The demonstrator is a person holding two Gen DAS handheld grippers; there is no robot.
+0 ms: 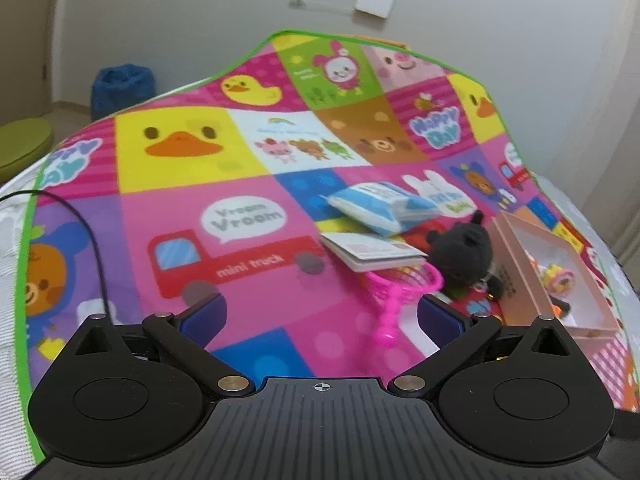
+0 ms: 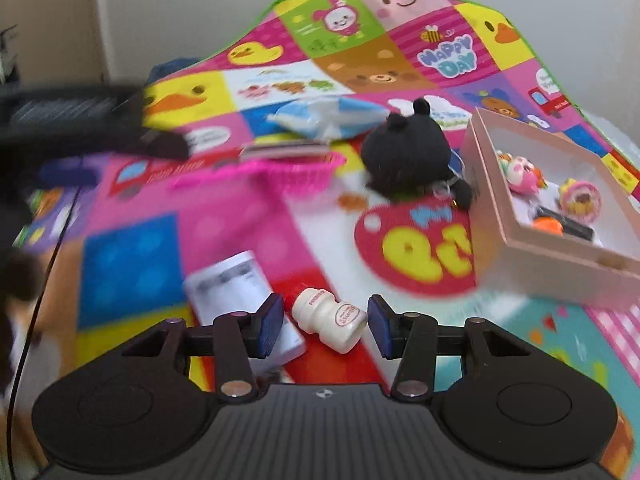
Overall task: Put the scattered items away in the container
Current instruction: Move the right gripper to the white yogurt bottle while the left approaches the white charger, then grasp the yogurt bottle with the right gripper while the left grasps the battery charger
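A small white bottle (image 2: 329, 317) lies on its side on the play mat (image 2: 224, 224), between the right claw's (image 2: 326, 326) half-spread pads, untouched. It looks light, rigid, smooth; grip across its body. Pink box (image 2: 556, 276) sits right.

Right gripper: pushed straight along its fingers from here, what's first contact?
Most likely the small white plastic bottle with red print, lying on its side on the colourful play mat, between the open fingers of the right gripper. The pads look just clear of it; depth is uncertain.
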